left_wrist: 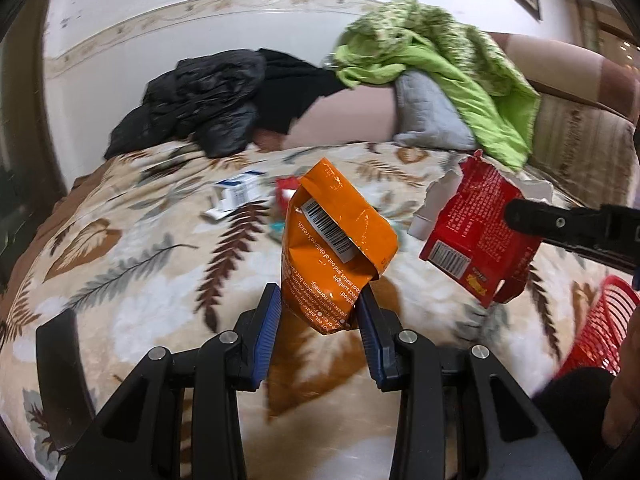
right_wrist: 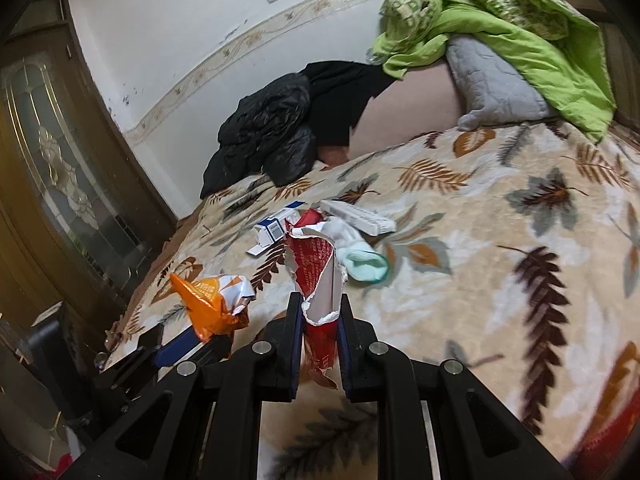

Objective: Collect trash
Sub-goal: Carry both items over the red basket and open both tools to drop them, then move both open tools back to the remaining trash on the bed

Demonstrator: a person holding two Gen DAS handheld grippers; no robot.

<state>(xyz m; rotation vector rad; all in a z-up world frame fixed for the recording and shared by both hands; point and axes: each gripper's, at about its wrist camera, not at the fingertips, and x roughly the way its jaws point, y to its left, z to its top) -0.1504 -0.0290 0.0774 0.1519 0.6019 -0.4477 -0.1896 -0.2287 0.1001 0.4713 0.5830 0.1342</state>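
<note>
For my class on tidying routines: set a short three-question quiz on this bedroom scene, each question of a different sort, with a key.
1. True or false: the left tool grips the crumpled orange foil snack bag.
2. The right tool holds which item?
A. the white-and-blue cardboard box
B. the torn red foil wrapper
C. the pale mint sock
3. Fill in: at the right edge of the left wrist view stands a red plastic ____, beside the leaf-patterned blanket.

Key: 1 true; 2 B; 3 basket.
</note>
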